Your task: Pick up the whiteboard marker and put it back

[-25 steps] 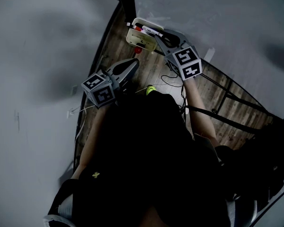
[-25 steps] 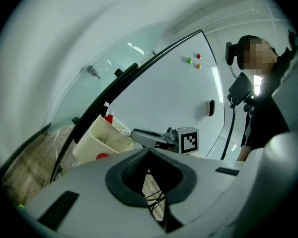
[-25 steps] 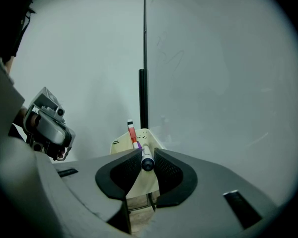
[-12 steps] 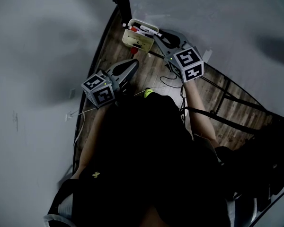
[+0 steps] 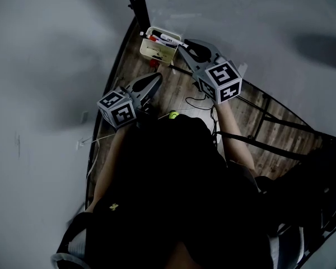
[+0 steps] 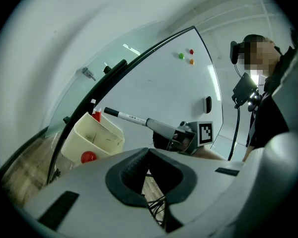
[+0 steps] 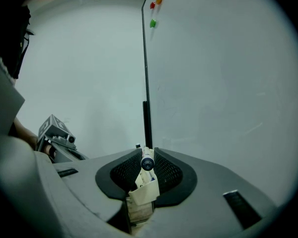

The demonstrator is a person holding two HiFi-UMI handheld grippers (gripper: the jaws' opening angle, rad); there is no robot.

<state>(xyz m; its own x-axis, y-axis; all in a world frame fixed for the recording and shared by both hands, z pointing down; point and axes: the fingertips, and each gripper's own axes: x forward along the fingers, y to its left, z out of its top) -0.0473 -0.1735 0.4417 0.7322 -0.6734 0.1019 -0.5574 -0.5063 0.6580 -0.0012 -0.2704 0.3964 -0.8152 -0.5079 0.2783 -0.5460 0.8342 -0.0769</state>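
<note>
While hovering at 3 o'clock of the bin (image 5: pixel 151 52), got the marker (image 7: pixel 147 162) pinched tight in right gripper (image 5: pixel 182 46). Got left gripper (image 5: pixel 156 78) parked at 6 o'clock, jaws together, empty.

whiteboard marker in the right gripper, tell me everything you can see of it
A slim white barrel with dark print and a black cap, plastic by its look. The right gripper clamps the whiteboard marker by its rear end, so it sticks straight out of the jaws, cap forward. The cap hangs over the cream bin; no contact with it shows.
</note>
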